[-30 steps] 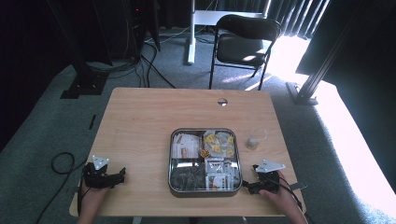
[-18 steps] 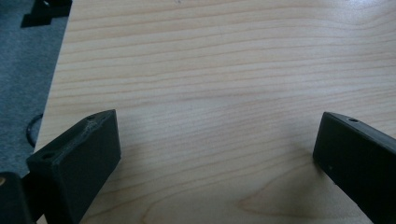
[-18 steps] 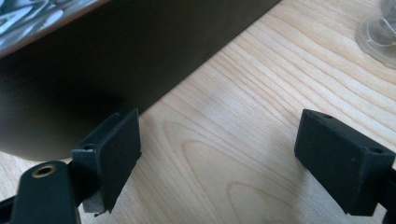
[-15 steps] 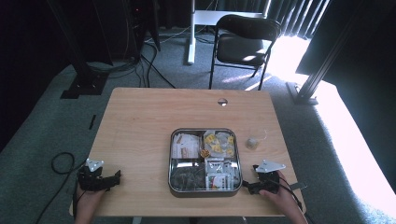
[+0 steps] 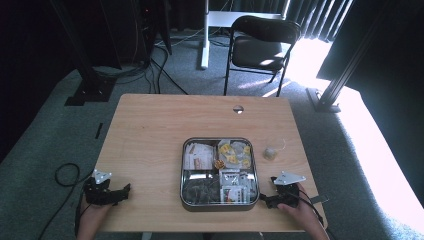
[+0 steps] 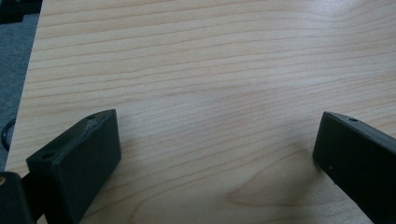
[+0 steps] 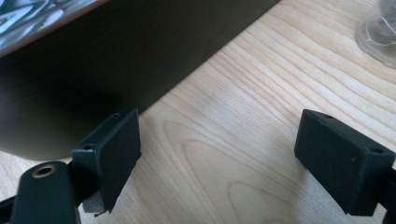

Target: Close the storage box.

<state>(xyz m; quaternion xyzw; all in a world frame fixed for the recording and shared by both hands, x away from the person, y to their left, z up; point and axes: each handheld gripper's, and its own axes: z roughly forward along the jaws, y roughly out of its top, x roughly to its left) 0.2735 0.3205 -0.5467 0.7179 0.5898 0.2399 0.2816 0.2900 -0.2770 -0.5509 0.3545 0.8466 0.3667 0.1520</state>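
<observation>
A square metal tin with several compartments of packets and sachets sits near the table's front middle. My left gripper rests open near the front left corner, jaws pointing right. In the left gripper view, bare wood lies between its parted jaws. My right gripper lies open just right of the tin's front right corner. In the right gripper view its jaws stand wide apart over wood, and the tin's dark wall runs close beside the left jaw.
A small pale wrapped item lies on the table right of the tin, also at the upper right of the right gripper view. A round cable hole is near the far edge. A black chair stands beyond the table.
My left gripper has slid a little left and toward the front edge. The right gripper and the tin have stayed put.
</observation>
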